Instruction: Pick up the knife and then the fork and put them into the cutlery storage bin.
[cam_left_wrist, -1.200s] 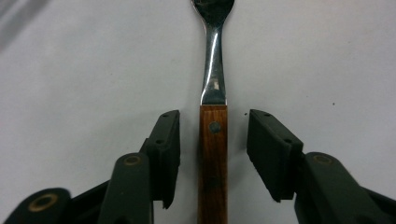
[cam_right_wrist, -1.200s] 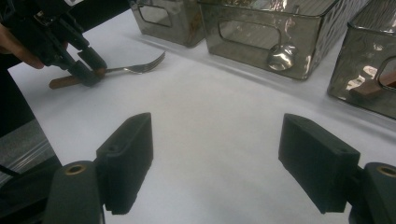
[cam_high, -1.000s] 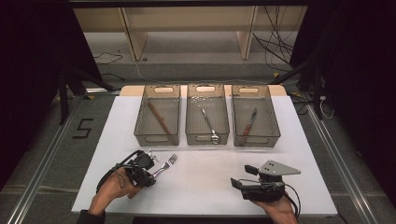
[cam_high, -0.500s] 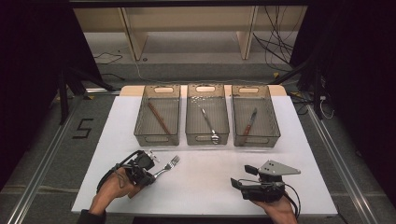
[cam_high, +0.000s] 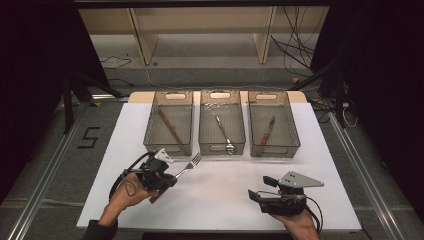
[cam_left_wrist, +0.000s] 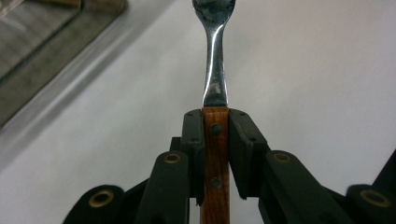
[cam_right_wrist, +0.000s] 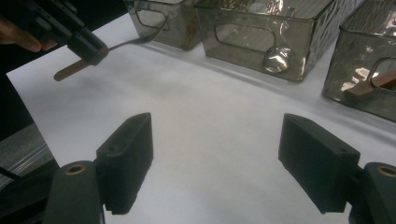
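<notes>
the left tongs (cam_left_wrist: 215, 154) have just been closing and are now clamped on the wooden handle of the fork (cam_high: 186, 166), one pad on each side of it, as the left gripper view shows. compared with a second ago, when the fork lay flat by the near left part of the white surface (cam_high: 225, 200), it is now lifted clear, tines pointing toward the bins and the handle end sticking out behind the tongs. the pick-up looks done, and the carry is what remains.

three clear bins stand side by side along the far edge: the left bin (cam_high: 169, 125) holds a wooden stick-like piece, the middle bin (cam_high: 222, 125) a metal utensil, the right bin (cam_high: 273, 125) a wooden-handled knife. which bin suits the fork i cannot tell for sure; the middle one seems likely.

the right tongs (cam_right_wrist: 217, 158) hold apart, nothing between them, resting near the near right corner.
</notes>
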